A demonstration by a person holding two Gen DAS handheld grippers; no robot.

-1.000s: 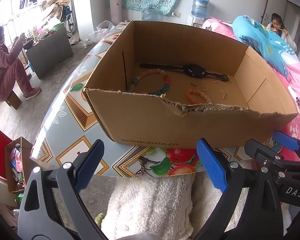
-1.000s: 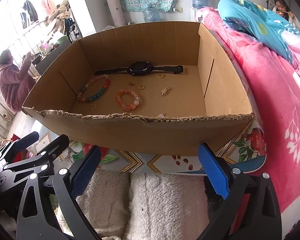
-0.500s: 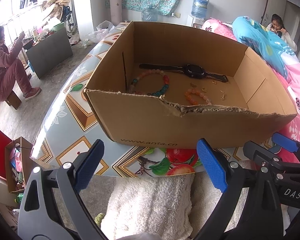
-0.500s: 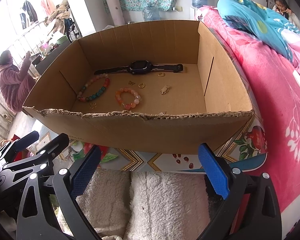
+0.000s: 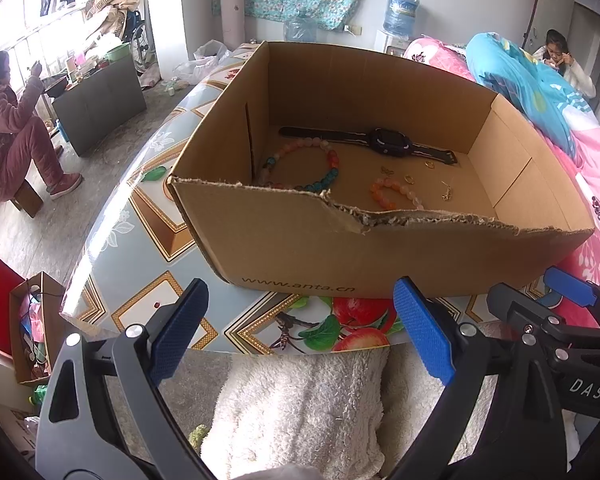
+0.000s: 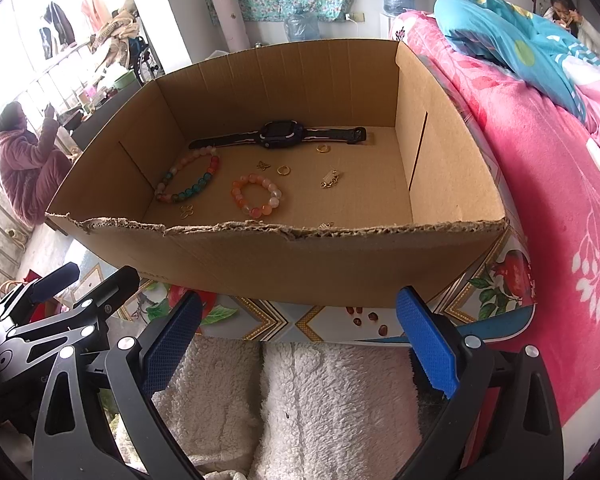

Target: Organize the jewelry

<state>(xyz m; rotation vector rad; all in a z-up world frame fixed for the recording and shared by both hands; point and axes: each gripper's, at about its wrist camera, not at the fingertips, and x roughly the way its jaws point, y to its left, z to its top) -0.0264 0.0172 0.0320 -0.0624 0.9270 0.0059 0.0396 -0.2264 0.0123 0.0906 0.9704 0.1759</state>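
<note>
Bedroom clutter frames the glossy fruit-patterned tabletop (image 5: 112,248) where we hold both tools back at the near edge, above a white fleece lap: our left gripper (image 5: 300,332) and our right gripper (image 6: 298,334) each have their blue-padded jaws spread wide, gripping nothing. Just beyond them sits the open brown cardboard box with the torn front rim (image 6: 260,256), and all the jewelry lies loose on its floor. We judge the sorting not yet begun; the next move calls for reaching over that ragged rim and pinching one small piece cleanly. A black wristwatch (image 6: 280,135) stretches along the back wall, a multicoloured bead bracelet (image 6: 190,180) lies left, an orange-pink bead bracelet (image 6: 256,200) centre, with small gold rings (image 6: 283,169) and charms scattered between.
</note>
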